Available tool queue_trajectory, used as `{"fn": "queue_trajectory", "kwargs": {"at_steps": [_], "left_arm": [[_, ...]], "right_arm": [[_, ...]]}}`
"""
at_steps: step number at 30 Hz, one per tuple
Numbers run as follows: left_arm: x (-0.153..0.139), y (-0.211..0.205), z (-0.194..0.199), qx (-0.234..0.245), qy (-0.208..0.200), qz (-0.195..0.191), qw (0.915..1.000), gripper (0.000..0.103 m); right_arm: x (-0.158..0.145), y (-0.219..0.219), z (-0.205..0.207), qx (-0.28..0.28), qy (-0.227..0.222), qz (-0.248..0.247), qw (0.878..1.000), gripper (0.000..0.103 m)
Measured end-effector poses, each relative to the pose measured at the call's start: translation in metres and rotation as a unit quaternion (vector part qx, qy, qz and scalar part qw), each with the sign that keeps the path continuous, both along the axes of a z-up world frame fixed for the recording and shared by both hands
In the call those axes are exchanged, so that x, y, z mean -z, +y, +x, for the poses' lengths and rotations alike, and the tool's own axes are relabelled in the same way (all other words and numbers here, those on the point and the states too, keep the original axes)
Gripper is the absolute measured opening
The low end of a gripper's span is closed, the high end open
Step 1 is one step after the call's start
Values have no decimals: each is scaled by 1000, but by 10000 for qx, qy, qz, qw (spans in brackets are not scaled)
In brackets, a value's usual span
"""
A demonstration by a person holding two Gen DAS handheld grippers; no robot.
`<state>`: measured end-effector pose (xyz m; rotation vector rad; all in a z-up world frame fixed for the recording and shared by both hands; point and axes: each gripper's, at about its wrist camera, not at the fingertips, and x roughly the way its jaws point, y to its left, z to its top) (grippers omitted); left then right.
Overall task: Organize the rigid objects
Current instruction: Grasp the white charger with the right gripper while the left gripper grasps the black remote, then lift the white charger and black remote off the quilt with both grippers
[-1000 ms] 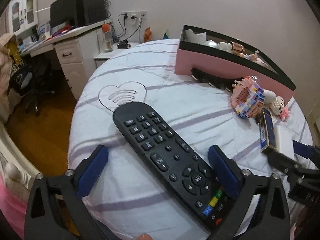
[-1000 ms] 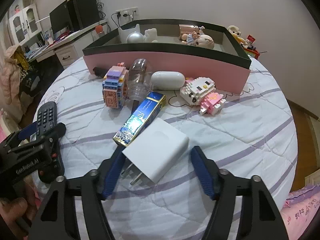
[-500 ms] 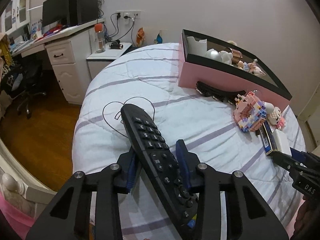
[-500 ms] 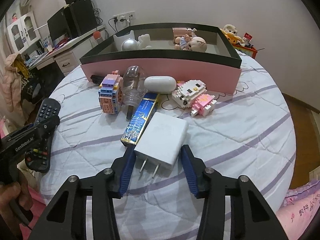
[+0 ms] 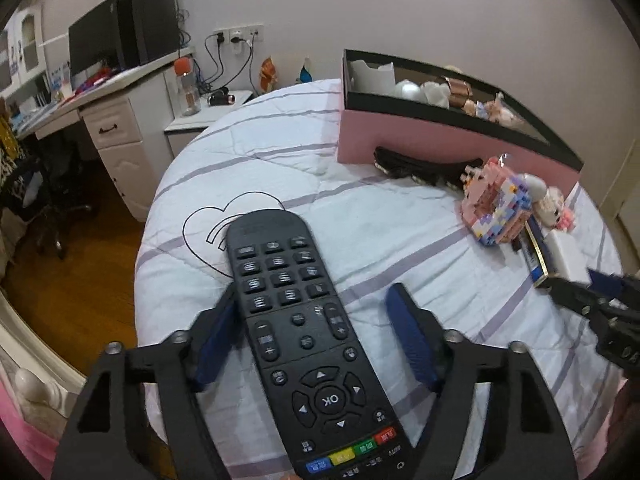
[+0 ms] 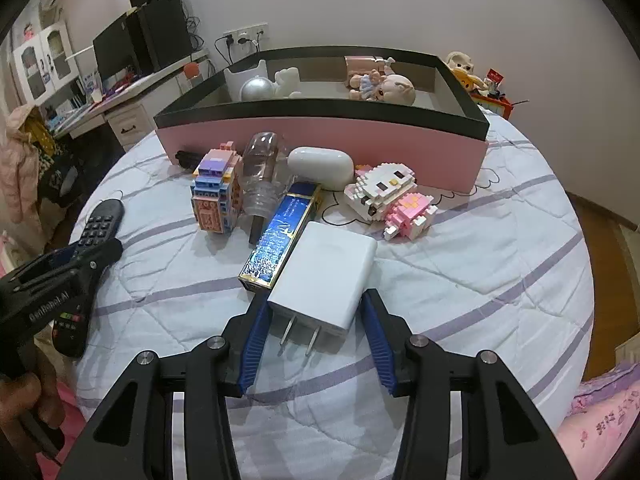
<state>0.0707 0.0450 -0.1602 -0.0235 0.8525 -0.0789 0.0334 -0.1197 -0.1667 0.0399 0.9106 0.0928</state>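
A black remote (image 5: 296, 320) lies on the white striped bedcover between the fingers of my left gripper (image 5: 314, 312), which is open. Its left finger touches the remote's edge and its right finger stands clear of it. My right gripper (image 6: 314, 312) is shut on a white plug charger (image 6: 328, 272), prongs pointing back at the camera. The charger overlaps a blue-and-gold box (image 6: 284, 232). The open pink box (image 6: 320, 140) with a black rim sits at the far side and holds dolls and a silver ball.
In front of the pink box lie a pastel block figure (image 6: 216, 192), a clear bottle (image 6: 260, 176), a white oval case (image 6: 320, 164), a cat block figure (image 6: 392, 196) and a black hair clip (image 5: 420, 168). The bed's round edge drops to the floor on the left, near a desk (image 5: 100, 92).
My left gripper closed on the remote, then opened wider again, and the remote now points straighter ahead. My right gripper closed onto the charger and has stayed on it.
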Motion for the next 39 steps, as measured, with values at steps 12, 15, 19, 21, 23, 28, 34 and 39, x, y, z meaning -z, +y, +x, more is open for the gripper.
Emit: {"fn": "queue_trajectory", "kwargs": {"at_steps": [12, 15, 19, 21, 23, 28, 34, 39], "left_arm": [[-8, 12, -3, 207, 60, -589, 9980, 44], [-11, 10, -4, 252, 69, -677, 9974, 43], [-16, 11, -6, 285, 39, -724, 9970, 43], [-19, 12, -6, 291, 17, -725, 9969, 43], [-21, 12, -6, 297, -7, -730, 9969, 43], [-30, 13, -9, 316, -98, -755, 9966, 43], [-44, 14, -10, 327, -267, -781, 9960, 42], [-58, 15, -11, 348, -427, -795, 9953, 38]], "right_arm": [[-4, -13, -8, 130, -45, 292, 9995, 45], [-8, -17, -9, 152, -70, 363, 9992, 44], [-11, -21, -10, 186, -102, 473, 9987, 44], [-12, -23, -10, 195, -109, 498, 9985, 44], [-13, -24, -10, 198, -120, 517, 9984, 44], [-19, -24, -12, 181, -199, 559, 9981, 44], [-24, -25, -14, 180, -262, 582, 9978, 43], [-35, -24, -16, 115, -356, 595, 9975, 43]]}}
